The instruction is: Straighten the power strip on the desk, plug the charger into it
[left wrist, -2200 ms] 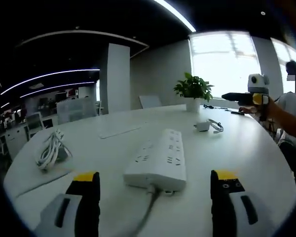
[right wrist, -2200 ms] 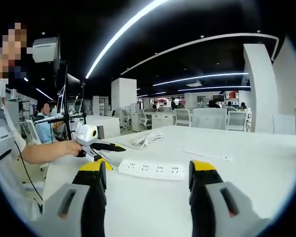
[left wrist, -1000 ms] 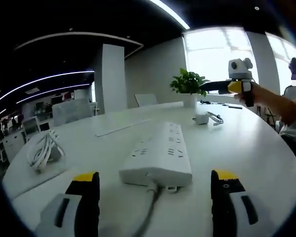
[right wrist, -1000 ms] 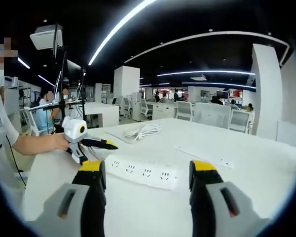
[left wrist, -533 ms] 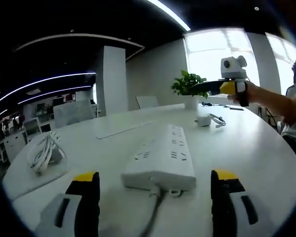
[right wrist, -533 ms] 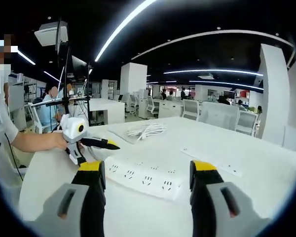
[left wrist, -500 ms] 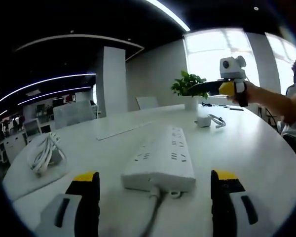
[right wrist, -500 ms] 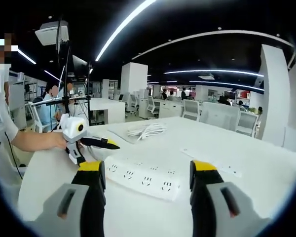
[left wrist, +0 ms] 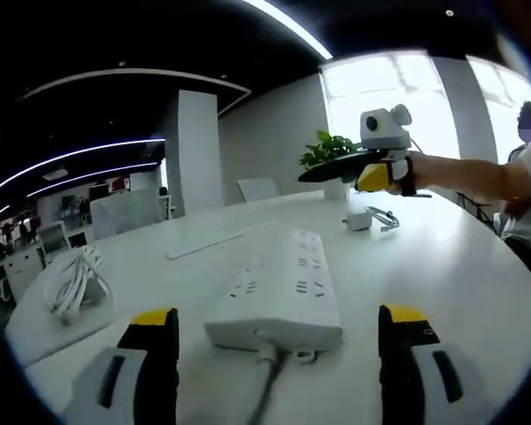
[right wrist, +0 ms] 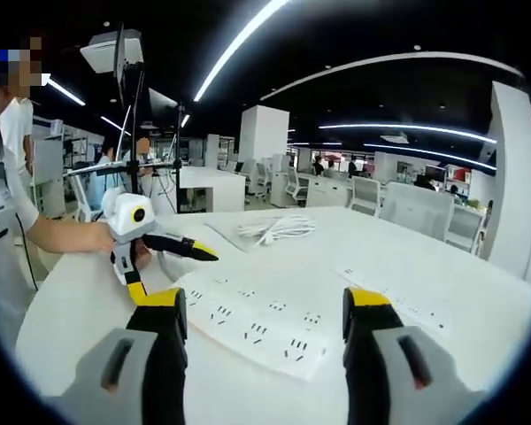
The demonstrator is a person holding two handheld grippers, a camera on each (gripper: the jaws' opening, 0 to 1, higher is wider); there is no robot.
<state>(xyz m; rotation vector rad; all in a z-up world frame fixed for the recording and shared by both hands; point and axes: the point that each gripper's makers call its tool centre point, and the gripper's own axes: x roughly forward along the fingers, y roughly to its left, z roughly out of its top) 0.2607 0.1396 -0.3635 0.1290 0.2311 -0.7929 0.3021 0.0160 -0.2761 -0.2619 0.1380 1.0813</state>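
In the left gripper view, a bundle of white cable (left wrist: 71, 285) lies at the far left of the desk (left wrist: 478, 292), out of the way of the work. At bottom centre the left gripper (left wrist: 279, 372) has its jaws wide apart and holds nothing; they bracket the near, cord end of the strip (left wrist: 279, 292), probably lined up to nudge or clamp that end and square it. Right of centre, farther back, the charger (left wrist: 361, 220) sits with its thin lead beside it, well apart from the strip and not yet plugged in. Above it the right gripper (left wrist: 314, 171) reaches in from the right.

In the right gripper view, the left gripper (right wrist: 199, 251) comes in at mid-left, just beside the strip's end. The strip (right wrist: 257, 332) fills the lower centre, lying skewed across the frame between the right gripper's (right wrist: 265, 354) spread, empty jaws, which look set to take its long side.
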